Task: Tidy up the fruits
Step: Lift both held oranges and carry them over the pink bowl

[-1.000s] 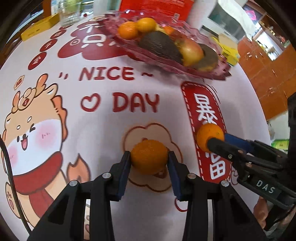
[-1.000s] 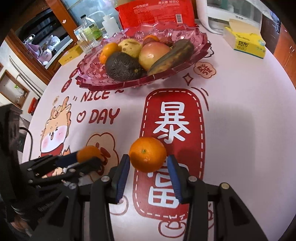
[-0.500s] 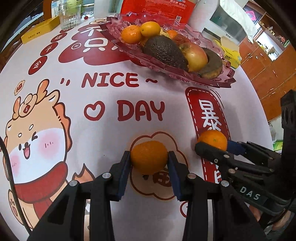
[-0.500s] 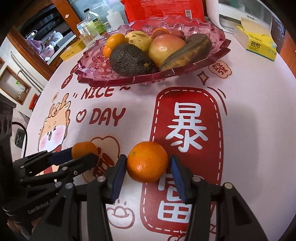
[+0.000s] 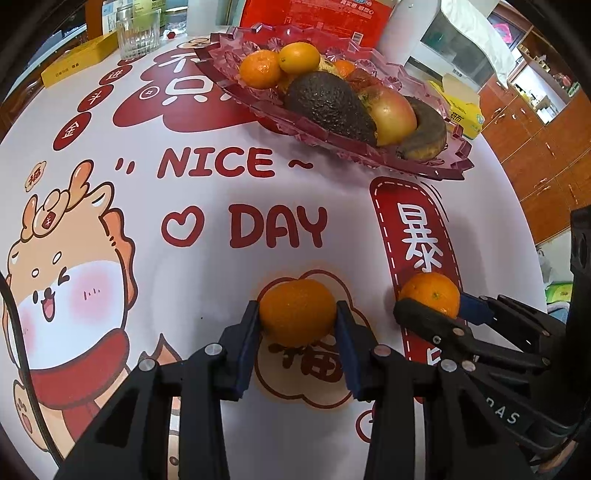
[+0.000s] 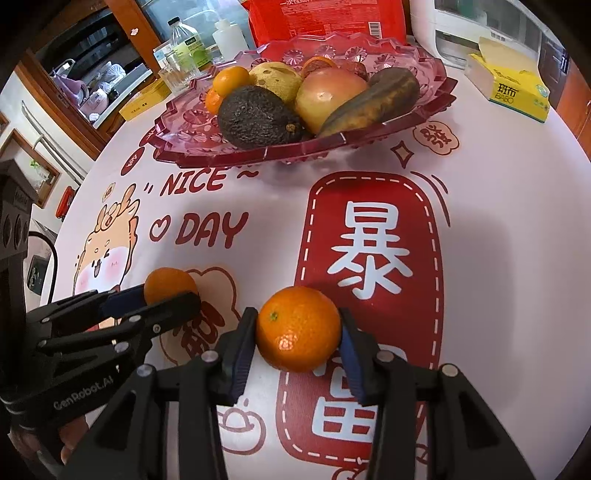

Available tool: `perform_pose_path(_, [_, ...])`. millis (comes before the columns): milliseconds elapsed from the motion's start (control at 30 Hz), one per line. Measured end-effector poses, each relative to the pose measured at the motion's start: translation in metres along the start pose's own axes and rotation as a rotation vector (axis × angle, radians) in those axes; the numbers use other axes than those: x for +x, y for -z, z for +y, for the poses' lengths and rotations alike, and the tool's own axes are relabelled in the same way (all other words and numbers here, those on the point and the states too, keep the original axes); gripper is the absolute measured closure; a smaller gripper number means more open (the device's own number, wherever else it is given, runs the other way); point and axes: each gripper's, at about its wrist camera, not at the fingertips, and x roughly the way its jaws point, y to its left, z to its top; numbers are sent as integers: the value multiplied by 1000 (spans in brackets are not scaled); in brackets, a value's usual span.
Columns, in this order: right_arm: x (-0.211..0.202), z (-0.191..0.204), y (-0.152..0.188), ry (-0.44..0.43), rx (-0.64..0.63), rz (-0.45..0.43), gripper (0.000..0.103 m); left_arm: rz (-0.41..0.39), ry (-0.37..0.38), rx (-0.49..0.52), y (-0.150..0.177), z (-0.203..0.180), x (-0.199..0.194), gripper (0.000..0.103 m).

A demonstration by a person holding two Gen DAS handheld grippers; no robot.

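The round table point(image 6: 498, 258), under a white cloth printed in red, has a wide bare stretch between the grippers at its near side and the pink glass fruit tray point(image 6: 406, 122) standing towards its far side. To the right, the cloth is bare out to the table's curved edge, where wooden cabinets point(image 5: 546, 155) show beyond. At the far edge, the room is crowded: a red packet point(image 6: 325, 18) behind the tray, a yellow tissue box point(image 6: 513, 86) to its right, a drinking glass point(image 5: 138, 31) and a flat yellow box point(image 5: 79, 64) to its left.

Off the tray there are 2 mandarins, 1 in each gripper. On the tray I count 1 dark avocado point(image 6: 256, 116), 1 apple point(image 6: 330, 98), 1 browned banana point(image 6: 373, 101), 1 pale yellow fruit point(image 6: 277, 79) and 2 small oranges point(image 5: 279, 62) at the left end (more orange peel shows behind the apple, but I cannot tell how many pieces).

The left gripper point(image 5: 297, 321) is narrowed onto the left mandarin point(image 5: 297, 312), both blue pads pressed against its sides, above the flower-shaped print at the near middle of the cloth; whether the fruit touches the cloth I cannot tell. The right gripper point(image 6: 298, 330) clamps the right mandarin point(image 6: 298, 328) the same way, over the lower part of the red panel with white characters, and its jaws are closing a little on the fruit. The 2 grippers sit side by side, near but apart.
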Motion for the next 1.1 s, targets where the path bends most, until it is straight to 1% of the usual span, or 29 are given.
perform_pose_path(100, [-9, 2, 1, -6, -4, -15, 61, -20, 2, 0, 0, -2, -10, 66])
perform_pose_path(267, [-36, 7, -1, -21, -24, -58, 61, -71, -12, 34, -7, -14, -43, 66])
perform_pose_path(467, [-84, 16, -15, -48, -40, -142, 61, -154, -12, 85, -27, -32, -100, 66])
perform_pose_path(567, [-114, 21, -26, -61, -50, -193, 61, -206, -9, 112, -43, -44, -134, 66])
perform_pose_path(667, [-147, 25, -43, -51, -74, -252, 61, -263, -11, 139, -62, -53, -168, 66])
perform_pose_path(733, [-170, 26, -56, -48, -85, -290, 61, -300, -26, 160, -75, -60, -188, 66])
perform_pose_path(900, [-225, 23, -100, -44, -92, -407, 61, -398, -50, 204, -113, -74, -236, 66])
perform_pose_path(1000, [-250, 23, -128, -17, -105, -484, 61, -460, -76, 218, -141, -81, -258, 66])
perform_pose_path(1100, [-257, 21, -155, -12, -88, -514, 61, -504, -79, 211, -164, -83, -269, 66])
